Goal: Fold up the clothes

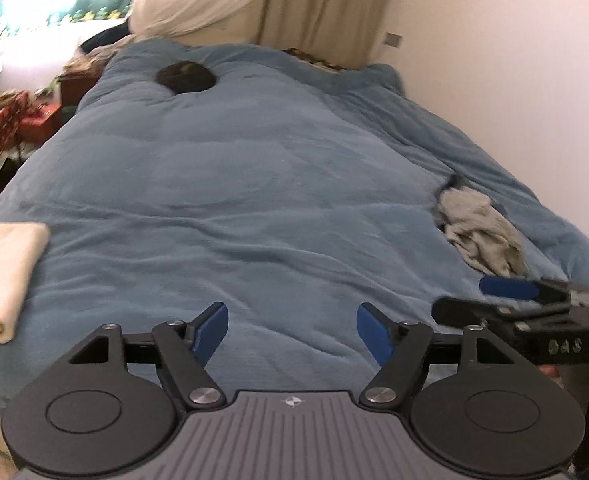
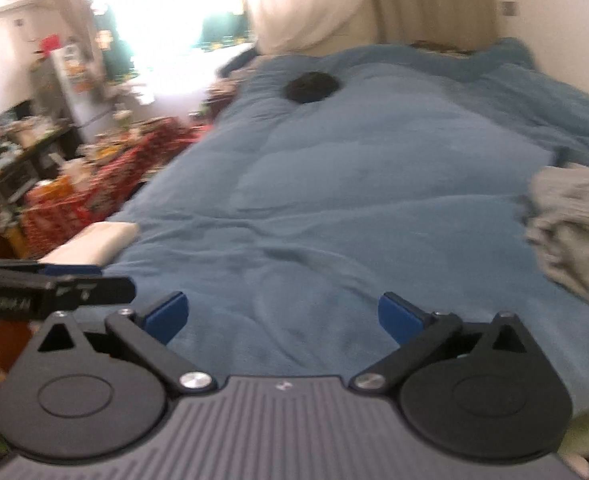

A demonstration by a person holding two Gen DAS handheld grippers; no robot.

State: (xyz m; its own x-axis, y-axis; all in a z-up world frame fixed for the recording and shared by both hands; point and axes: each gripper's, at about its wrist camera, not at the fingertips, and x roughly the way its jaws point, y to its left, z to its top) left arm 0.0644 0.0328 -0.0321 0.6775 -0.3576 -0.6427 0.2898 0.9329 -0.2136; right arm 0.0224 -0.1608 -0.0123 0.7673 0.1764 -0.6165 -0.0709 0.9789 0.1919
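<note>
Blue duvet (image 1: 254,184); dark lump (image 1: 185,77) far end.

Black linkage grippers (image 1: 292,332) with blue pads (image 1: 213,330), silver screws, ribbed grey bodies.

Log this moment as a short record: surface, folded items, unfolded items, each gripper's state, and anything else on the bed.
surface: blue duvet covering the bed
folded: cream cloth at the left edge
unfolded: crumpled grey garment on the right side
left gripper: open, nothing between its fingers
right gripper: open, nothing between its fingers
other: dark round object near the far end, too blurred to identify
</note>
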